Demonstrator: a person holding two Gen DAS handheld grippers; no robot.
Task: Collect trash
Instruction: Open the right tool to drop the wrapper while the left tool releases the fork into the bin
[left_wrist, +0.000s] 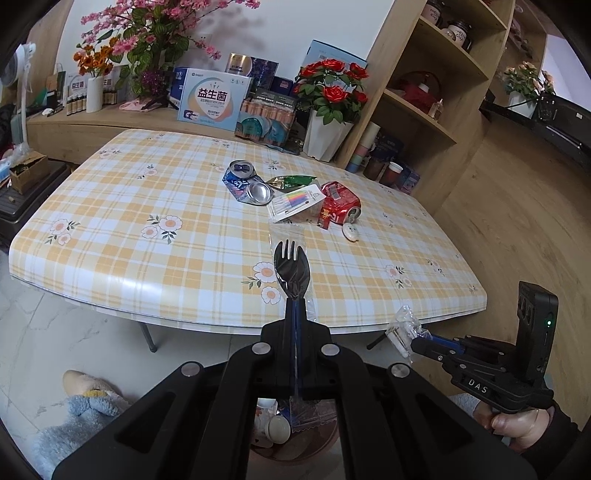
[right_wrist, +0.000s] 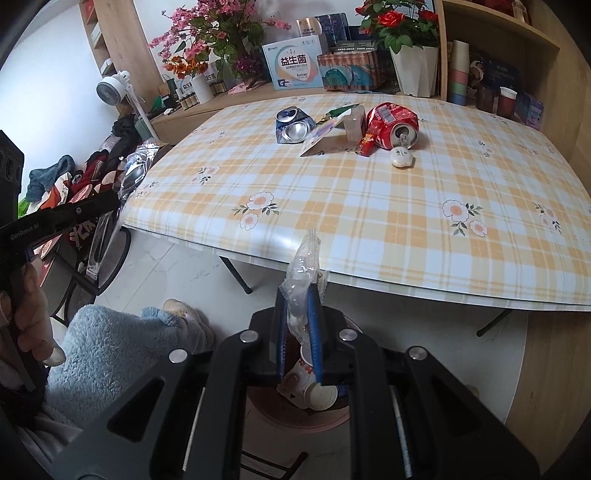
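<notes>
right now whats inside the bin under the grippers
The bin holds a floral paper cup lying on its side and some clear wrapper. The grippers cover the rest.

Open table front (left_wrist: 184, 236); litter cluster (left_wrist: 295, 195) behind

Readable text:
- Blue-and-white box (left_wrist: 212, 99) behind the table: large "益生菌"; smaller print too fine to read.
- Small white box (left_wrist: 77, 85) at far left, same "益生菌".
- Right gripper (left_wrist: 419, 345) body: "DAS".
- Left gripper (right_wrist: 118, 201) arm: "GenRobot AI".
- Can labels illegible.
</notes>
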